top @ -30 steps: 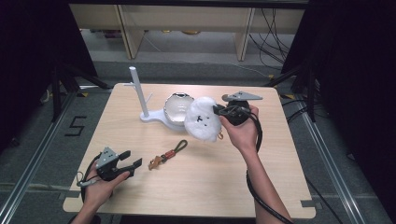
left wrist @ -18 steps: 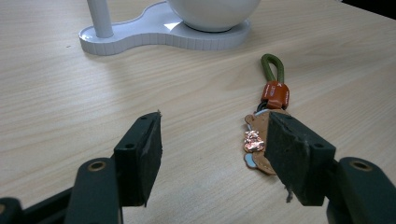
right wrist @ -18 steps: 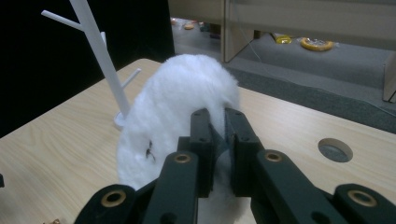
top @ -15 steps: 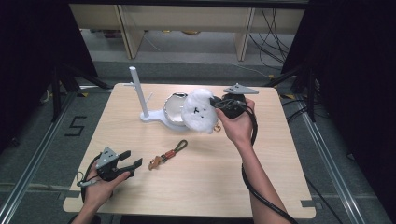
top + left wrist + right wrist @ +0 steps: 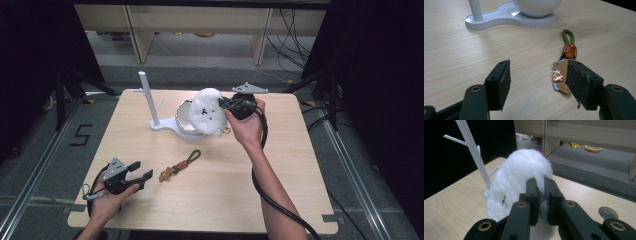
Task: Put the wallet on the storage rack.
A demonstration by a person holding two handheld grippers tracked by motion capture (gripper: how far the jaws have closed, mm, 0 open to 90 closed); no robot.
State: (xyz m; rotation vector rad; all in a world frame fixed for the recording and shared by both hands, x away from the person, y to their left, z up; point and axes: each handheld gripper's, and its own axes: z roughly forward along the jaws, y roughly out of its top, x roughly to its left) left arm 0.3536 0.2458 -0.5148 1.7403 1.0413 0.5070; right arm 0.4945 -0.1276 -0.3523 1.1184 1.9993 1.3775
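High view: right tool (image 5: 223,103) clamped on white plush toy (image 5: 207,113), toy held above bowl (image 5: 184,119) on white stand (image 5: 159,121) at far side of bench (image 5: 280,165). Left tool (image 5: 141,175) rested near front-left corner, jaws apart, nothing between them. Keychain (image 5: 181,165) lay flat just beside left tool.

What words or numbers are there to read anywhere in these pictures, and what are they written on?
"5": a dark number marked on the grey floor left of the table.
Orange tag on the keychain strap: it carries small pale lettering, too small and blurred to read.
Nothing else bears readable text: none shows on the white fluffy toy, the white stand or either gripper.
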